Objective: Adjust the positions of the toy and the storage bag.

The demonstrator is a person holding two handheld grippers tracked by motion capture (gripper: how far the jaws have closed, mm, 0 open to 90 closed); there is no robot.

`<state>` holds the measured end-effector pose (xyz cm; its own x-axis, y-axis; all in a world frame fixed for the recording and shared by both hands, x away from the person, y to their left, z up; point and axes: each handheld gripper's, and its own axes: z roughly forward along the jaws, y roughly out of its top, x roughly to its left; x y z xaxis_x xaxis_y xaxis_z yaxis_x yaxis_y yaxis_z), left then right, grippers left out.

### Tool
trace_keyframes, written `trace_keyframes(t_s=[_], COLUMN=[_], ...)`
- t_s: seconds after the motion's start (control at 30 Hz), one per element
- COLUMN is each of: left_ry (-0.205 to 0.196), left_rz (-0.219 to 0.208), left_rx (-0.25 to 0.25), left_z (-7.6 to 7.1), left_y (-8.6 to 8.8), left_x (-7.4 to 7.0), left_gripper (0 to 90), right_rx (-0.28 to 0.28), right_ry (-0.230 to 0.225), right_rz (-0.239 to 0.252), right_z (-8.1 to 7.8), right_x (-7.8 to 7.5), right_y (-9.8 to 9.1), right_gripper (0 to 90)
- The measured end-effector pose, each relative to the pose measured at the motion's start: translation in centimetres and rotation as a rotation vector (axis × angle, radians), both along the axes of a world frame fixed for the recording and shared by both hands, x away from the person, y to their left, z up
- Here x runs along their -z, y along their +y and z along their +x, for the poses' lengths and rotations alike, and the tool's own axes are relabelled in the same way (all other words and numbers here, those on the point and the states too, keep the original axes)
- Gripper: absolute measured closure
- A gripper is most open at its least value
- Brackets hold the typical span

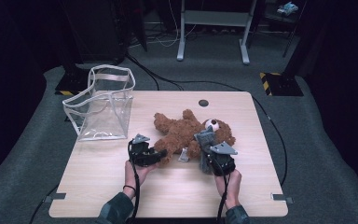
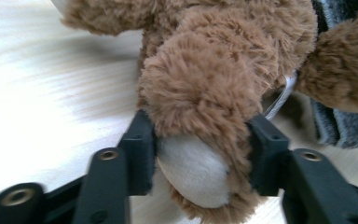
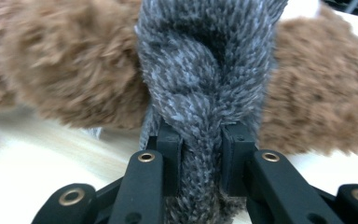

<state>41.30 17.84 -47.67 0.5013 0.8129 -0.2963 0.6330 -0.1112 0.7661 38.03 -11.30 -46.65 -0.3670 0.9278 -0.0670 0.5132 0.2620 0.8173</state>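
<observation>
Two claws hide teddy bear (image 1: 186, 128) paw; scarf (image 3: 205, 84) blurred.

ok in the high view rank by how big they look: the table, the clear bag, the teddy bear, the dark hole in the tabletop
1. table
2. clear bag and teddy bear: they cover a similar area in the high view, and the bag sits farther from the camera, so no ranking between them
3. dark hole, by far the smallest
</observation>
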Motion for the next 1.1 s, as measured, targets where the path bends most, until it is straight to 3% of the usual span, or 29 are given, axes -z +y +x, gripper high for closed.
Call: trace_keyframes(t_s=[0.13,0.33,0.53,0.67,0.77,0.83,0.93,1.1], left_ry=[-0.048,-0.134,-0.211,-0.201,-0.188,-0.202,-0.206,-0.22], left_rz=[0.028,0.076,0.099,0.114,0.136,0.168,0.18,0.166], left_rx=[-0.005,0.017,0.089,0.161,0.183,0.179,0.167,0.104], left_z=[-0.7,-1.6,-3.1,-4.0,-4.4,-4.4,-4.2,-3.4], left_y=[-0.4,-1.9,-4.7,-8.1,-10.3,-11.4,-12.2,-12.8], left_x=[-0.9,-2.7,-4.3,-3.3,-2.2,-1.7,-1.4,-0.9], left_gripper=[39.5,31.4,28.7,27.7,27.0,27.0,28.1,49.0], right_rx=[0.03,0.066,0.071,0.064,0.057,0.058,0.06,0.074], right_ry=[-0.004,-0.01,-0.009,0.002,0.003,0.008,0.006,-0.006], right_rz=[0.026,0.046,0.053,0.055,0.055,0.058,0.055,0.066], right_z=[-0.2,-0.7,-0.9,-0.8,-0.7,-0.7,-0.8,-1.2], right_x=[-0.3,-0.7,-0.6,-0.3,-0.2,-0.2,-0.2,-0.4], right_y=[-1.4,-2.8,-3.5,-3.0,-2.7,-2.6,-2.6,-3.4], right_gripper=[73.2,73.2,73.2,73.2,73.2,73.2,73.2,73.2])
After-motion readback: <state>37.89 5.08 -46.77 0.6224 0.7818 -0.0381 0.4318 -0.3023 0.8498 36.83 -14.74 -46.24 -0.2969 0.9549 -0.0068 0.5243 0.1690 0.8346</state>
